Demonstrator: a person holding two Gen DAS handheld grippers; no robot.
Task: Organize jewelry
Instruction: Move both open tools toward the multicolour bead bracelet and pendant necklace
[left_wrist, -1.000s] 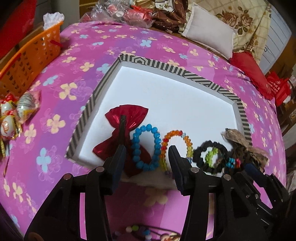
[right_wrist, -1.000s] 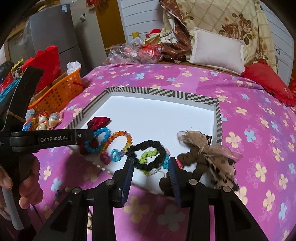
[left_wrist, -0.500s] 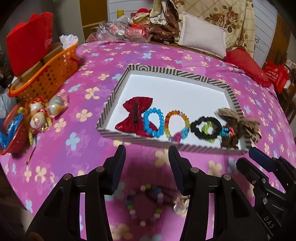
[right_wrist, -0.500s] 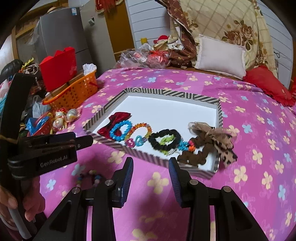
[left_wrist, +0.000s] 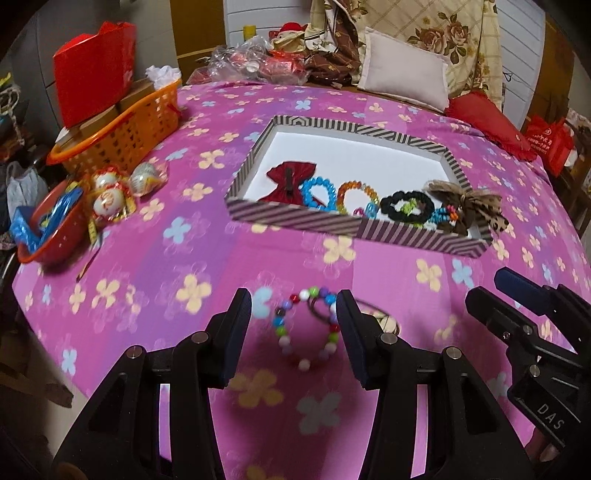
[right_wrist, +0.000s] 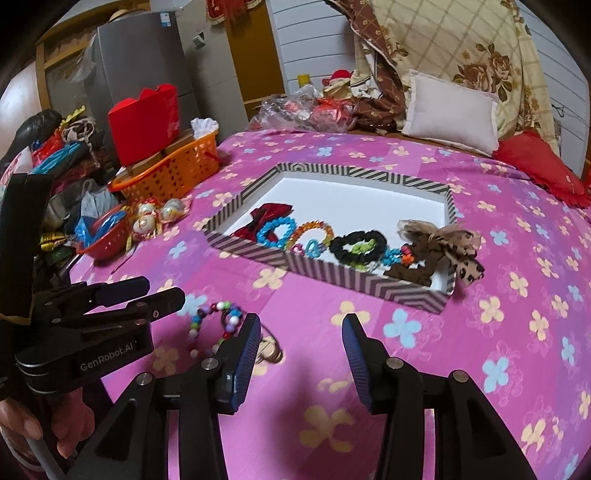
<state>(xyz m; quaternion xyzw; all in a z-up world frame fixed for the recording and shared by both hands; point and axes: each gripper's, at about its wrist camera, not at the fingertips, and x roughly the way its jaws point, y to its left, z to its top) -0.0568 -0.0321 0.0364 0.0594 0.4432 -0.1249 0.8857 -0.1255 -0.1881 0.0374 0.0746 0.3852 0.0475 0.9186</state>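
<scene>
Hovering over beaded bracelet (left_wrist: 307, 326) w/ left claw (left_wrist: 293, 332) spread (right claw (right_wrist: 301, 350) just widened, empty).

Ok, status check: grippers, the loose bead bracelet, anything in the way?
Left gripper open over multicolour bead bracelet, not gripping. Right gripper open, empty, jaws just widened. Bracelet lies on cloth outside the striped tray. Nothing blocks.
</scene>
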